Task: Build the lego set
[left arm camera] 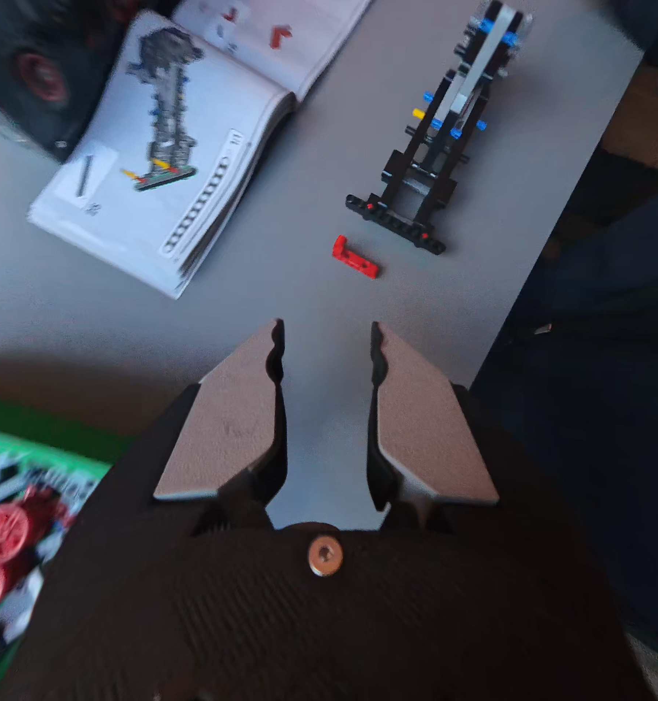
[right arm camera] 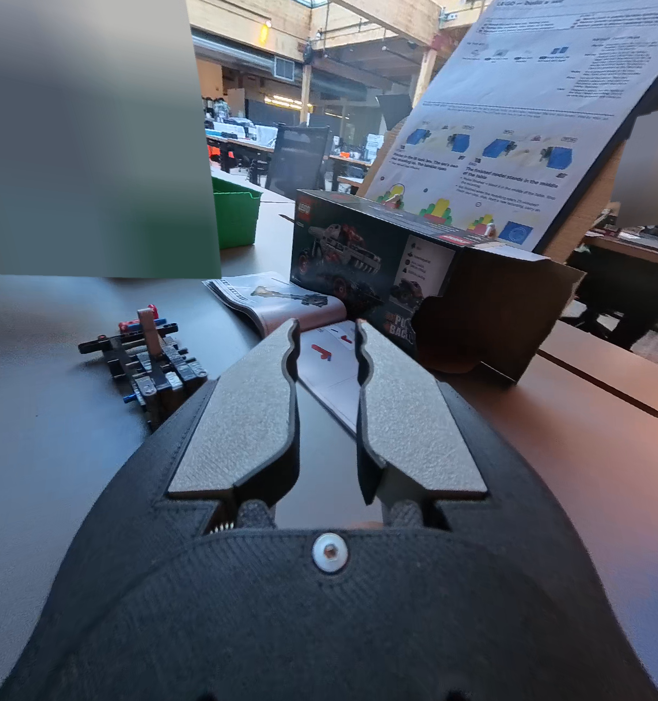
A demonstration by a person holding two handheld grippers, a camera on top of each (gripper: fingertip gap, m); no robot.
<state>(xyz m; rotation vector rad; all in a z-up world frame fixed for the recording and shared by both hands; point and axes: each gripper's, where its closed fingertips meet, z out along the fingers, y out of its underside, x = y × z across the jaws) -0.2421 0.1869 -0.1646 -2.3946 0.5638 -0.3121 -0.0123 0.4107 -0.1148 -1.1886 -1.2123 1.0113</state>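
Left wrist view: left gripper (left arm camera: pixel 326 326) hangs above the grey table (left arm camera: pixel 312 303), jaws spread with a clear gap, nothing between them. Landmark = the partly built black chassis (left arm camera: pixel 437 140), which lies flat on the table ahead of the fingertips and a bit right, with blue pins, one yellow pin and a grey beam along its middle. Loose red L-shaped piece (left arm camera: pixel 355 257) sits just beside the chassis's near end, on the gripper's side, apart from it, not touching. Open instruction booklet (left arm camera: pixel 160 151) lies left of the chassis, well apart. Dark box (left arm camera: pixel 35 76) is beyond the booklet, far left of the chassis, blurred. Green bin (left arm camera: pixel 12 531) with red wheels and mixed parts is at the near left, well away from the chassis.

Right wrist view: right gripper (right arm camera: pixel 327 330) is low over the table (right arm camera: pixel 54 436), jaws parted by a narrower gap, empty. Chassis (right arm camera: pixel 149 364) lies just left of the left finger (right arm camera: pixel 243 425). Booklet (right arm camera: pixel 281 303) is right of the chassis, straight ahead of the fingertips. Black set box (right arm camera: pixel 395 273) stands right of the chassis, behind the booklet, end flap open. Printed sheet on a tilted board (right arm camera: pixel 509 121) rises behind the box. Green bin (right arm camera: pixel 236 216) is far behind the chassis.
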